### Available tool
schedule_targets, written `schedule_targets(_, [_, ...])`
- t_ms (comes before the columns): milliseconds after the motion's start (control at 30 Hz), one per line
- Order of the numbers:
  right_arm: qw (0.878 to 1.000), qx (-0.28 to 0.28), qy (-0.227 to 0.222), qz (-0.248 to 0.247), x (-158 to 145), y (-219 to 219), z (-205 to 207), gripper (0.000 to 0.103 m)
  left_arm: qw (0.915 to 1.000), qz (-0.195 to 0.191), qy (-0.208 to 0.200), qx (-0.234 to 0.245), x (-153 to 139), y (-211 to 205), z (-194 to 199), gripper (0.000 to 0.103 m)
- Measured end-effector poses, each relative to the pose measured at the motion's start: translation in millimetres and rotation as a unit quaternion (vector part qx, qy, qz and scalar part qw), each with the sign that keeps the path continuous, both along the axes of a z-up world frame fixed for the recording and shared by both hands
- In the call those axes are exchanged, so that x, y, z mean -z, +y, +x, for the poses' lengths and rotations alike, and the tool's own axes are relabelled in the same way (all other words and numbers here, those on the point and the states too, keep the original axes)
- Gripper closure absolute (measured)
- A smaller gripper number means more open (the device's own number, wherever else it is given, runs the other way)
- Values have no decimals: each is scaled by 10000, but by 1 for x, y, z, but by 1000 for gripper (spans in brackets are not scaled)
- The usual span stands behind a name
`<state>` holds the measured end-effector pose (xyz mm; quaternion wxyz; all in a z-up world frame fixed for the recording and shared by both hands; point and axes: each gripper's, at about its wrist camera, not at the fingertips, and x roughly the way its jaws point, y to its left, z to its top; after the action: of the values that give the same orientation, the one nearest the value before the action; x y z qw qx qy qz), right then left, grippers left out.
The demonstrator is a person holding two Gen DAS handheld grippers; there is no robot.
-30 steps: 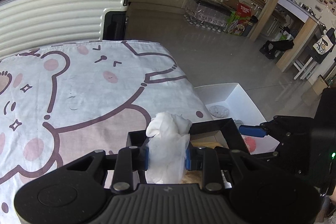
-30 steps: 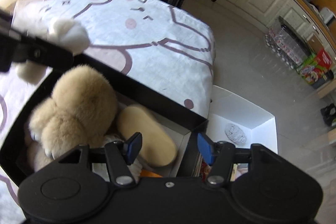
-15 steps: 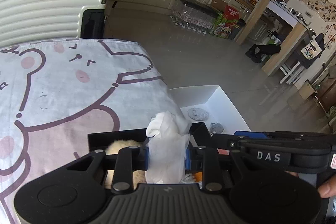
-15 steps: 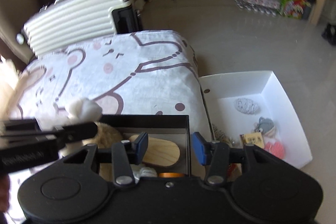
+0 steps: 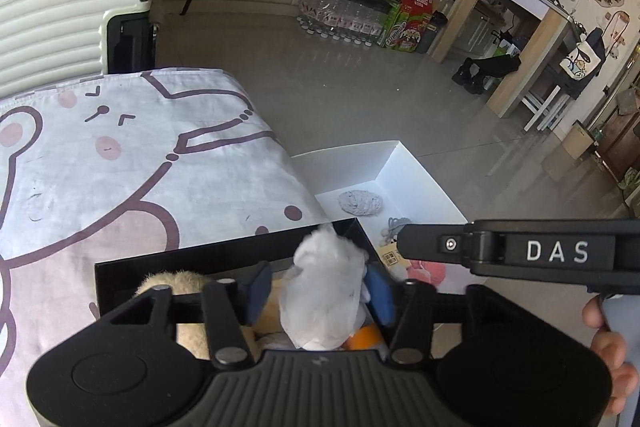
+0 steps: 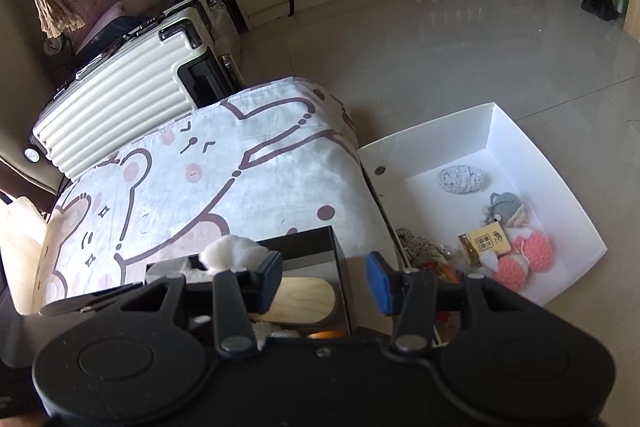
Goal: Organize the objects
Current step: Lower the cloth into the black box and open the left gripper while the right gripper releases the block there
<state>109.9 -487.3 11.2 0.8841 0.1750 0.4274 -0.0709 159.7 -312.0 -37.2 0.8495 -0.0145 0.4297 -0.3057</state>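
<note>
A white plush toy point(image 5: 324, 291) stands between the blue pads of my left gripper point(image 5: 318, 293), above the right end of the black box point(image 5: 200, 259). The jaws are opening and the left pad stands clear of the toy. A tan plush point(image 5: 176, 281) and something orange point(image 5: 362, 337) lie inside the box. In the right wrist view the toy point(image 6: 232, 251) shows as a white tuft over the box rim point(image 6: 304, 239), with a wooden oval piece point(image 6: 304, 297) inside. My right gripper point(image 6: 324, 281) is open and holds nothing, over the gap between the two boxes.
The black box sits on a bear-print blanket point(image 5: 168, 163). A white box point(image 6: 440, 147) on the floor to the right holds a grey yarn ball point(image 6: 460, 179), a small carton point(image 6: 484, 243) and pink crochet pieces point(image 6: 528, 255). A cream suitcase point(image 6: 120, 99) stands behind.
My left jaws have gone from shut on the white plush toy to parted, and that hand has drifted right along the black box. The right gripper rolled level and now crosses the left view.
</note>
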Motion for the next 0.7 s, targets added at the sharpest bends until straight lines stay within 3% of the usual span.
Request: schedule_targets(700, [9997, -115, 3, -214, -13, 22, -12, 55, 9977, 348, -55, -586, -26, 49, -12, 41])
